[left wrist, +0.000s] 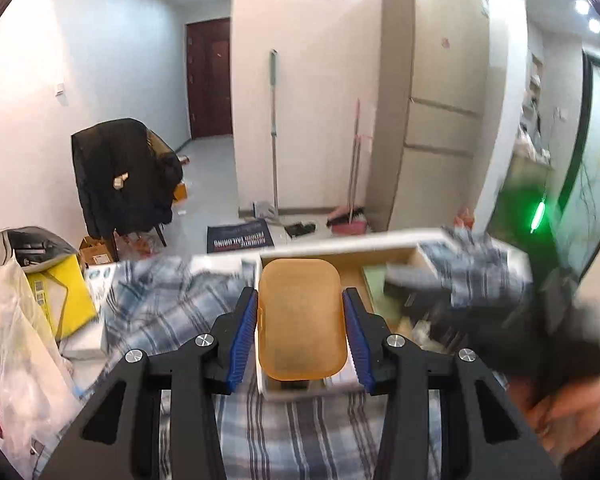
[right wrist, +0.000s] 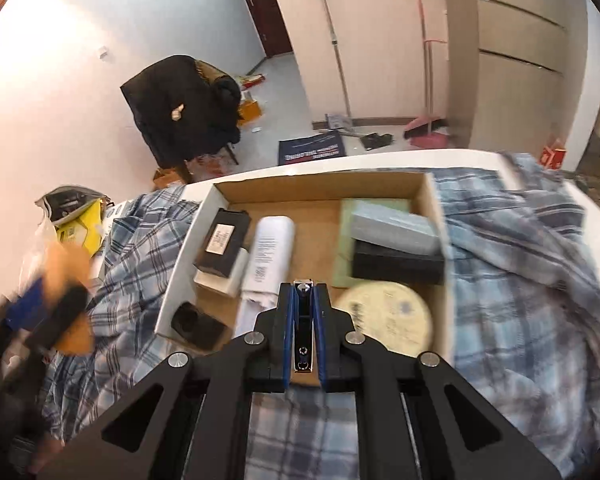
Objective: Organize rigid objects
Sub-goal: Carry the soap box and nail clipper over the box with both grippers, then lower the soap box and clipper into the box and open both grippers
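My left gripper [left wrist: 300, 295] is shut on an orange translucent plastic container [left wrist: 302, 340], its blue pads pressing both long sides, held above the checked cloth. My right gripper [right wrist: 304, 287] is shut on a shiny metal nail clipper [right wrist: 303, 336], which hangs over the near edge of an open cardboard box [right wrist: 320, 188]. The box holds a black labelled carton [right wrist: 222, 242], a white tube [right wrist: 268, 254], a green pad [right wrist: 352, 208], a grey case [right wrist: 394, 228] on a black case [right wrist: 396, 268], and a round cream tin [right wrist: 388, 318]. In the right wrist view the left gripper is an orange and black blur [right wrist: 56, 308].
A blue checked cloth [right wrist: 520, 280] covers the white table [right wrist: 420, 158] around the box. Plastic bags and a yellow bag [left wrist: 60, 300] lie at the left. On the floor beyond stand a chair with a black coat [left wrist: 120, 176], a mop, a broom and a tall cabinet [left wrist: 436, 100].
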Demonstrator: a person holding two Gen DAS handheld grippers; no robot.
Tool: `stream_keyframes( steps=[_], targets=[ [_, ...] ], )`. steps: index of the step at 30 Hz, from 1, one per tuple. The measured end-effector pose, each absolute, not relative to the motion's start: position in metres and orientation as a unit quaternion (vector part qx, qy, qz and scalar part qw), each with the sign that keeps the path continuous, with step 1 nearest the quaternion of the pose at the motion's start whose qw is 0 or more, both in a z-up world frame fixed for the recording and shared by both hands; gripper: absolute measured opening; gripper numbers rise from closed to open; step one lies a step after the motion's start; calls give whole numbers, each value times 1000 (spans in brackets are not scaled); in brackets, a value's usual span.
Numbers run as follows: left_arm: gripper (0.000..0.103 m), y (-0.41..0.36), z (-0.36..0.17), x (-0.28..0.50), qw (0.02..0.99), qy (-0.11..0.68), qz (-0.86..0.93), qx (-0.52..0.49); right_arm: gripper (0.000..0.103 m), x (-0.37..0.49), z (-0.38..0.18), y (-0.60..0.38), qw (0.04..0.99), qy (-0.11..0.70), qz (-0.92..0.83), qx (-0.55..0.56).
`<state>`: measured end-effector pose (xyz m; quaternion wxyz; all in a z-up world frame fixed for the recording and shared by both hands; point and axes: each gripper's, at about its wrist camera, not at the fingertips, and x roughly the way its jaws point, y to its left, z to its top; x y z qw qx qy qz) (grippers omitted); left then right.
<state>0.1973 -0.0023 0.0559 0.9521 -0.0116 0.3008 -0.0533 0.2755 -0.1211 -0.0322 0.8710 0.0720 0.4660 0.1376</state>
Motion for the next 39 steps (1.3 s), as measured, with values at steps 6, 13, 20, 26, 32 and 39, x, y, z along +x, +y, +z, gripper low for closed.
stream_keyframes(
  steps=[6, 13, 20, 26, 32, 39],
  targets=[
    [45, 7, 52, 209, 951, 301, -59, -36, 9, 284, -63, -97, 863, 480, 150, 43],
    [45, 8, 24, 216, 945, 319, -62, -39, 9, 291, -81, -96, 859, 492, 137, 35],
    [45, 10, 19, 219, 942, 330, -57, -30, 9, 287, -68, -108, 865, 481, 138, 48],
    [45, -5, 31, 215, 945, 321, -64, -14, 9, 274, -42, -141, 877, 456, 132, 76],
    [45, -36, 28, 227, 943, 324, -82, -5, 9, 261, -21, -179, 903, 417, 88, 61],
    [45, -74, -3, 275, 925, 367, -103, 15, 9, 272, -32, -206, 904, 416, 61, 82]
  ],
)
